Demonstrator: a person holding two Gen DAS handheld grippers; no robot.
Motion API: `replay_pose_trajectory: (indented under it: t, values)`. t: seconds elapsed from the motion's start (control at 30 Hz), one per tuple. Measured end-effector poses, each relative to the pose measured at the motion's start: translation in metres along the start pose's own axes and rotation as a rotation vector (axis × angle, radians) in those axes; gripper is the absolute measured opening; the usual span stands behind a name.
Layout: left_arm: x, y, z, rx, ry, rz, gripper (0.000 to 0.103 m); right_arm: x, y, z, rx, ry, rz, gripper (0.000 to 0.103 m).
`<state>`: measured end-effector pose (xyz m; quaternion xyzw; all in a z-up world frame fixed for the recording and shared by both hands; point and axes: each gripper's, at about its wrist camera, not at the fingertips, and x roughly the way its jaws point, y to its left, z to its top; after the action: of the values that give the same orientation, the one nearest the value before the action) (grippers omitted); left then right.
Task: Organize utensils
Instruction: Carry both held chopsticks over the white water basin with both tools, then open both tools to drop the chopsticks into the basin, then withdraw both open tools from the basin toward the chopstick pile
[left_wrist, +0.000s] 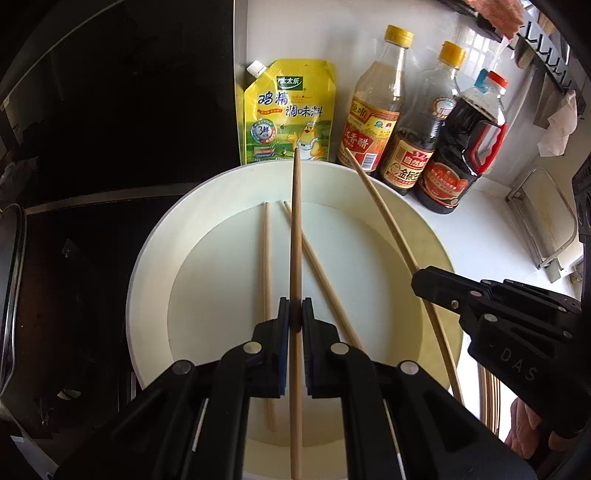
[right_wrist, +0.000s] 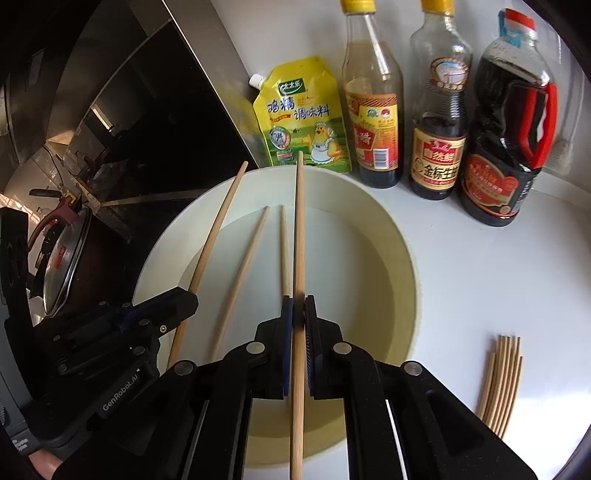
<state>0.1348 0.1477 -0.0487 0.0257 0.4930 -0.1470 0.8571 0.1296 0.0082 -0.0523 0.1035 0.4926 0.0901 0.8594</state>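
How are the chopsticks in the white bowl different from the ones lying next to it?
The two chopsticks in the bowl lie apart, angled away from each other; the bundle on the counter lies packed side by side. The first pair rests inside the white bowl; the bundle rests on the white counter to its right. Both look like the same plain, light wood.

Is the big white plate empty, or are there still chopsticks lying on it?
Not empty. Two loose chopsticks lie on the white plate; each gripper holds another above it.
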Motion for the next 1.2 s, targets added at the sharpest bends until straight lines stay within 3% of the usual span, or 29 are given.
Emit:
replay_pose_trajectory:
  t: [0.3,0.6,0.87,1.2]
  values:
    - [0.043,0.018,0.003,-0.039,0.085,-0.002,0.008,0.051,0.003,0.009,0.022,0.108,-0.003,0.006]
    - [0.057,0.025,0.001,-0.071,0.119,0.001,0.009,0.054,-0.006,0.001,0.034,0.118,-0.013,0.011]
    - [0.043,0.034,0.002,-0.099,0.091,0.015,0.042,0.038,-0.008,-0.004,0.033,0.091,-0.024,0.012]
    - [0.016,0.033,-0.004,-0.101,0.051,0.022,0.048,0.009,-0.006,-0.018,0.035,0.054,-0.027,0.016]
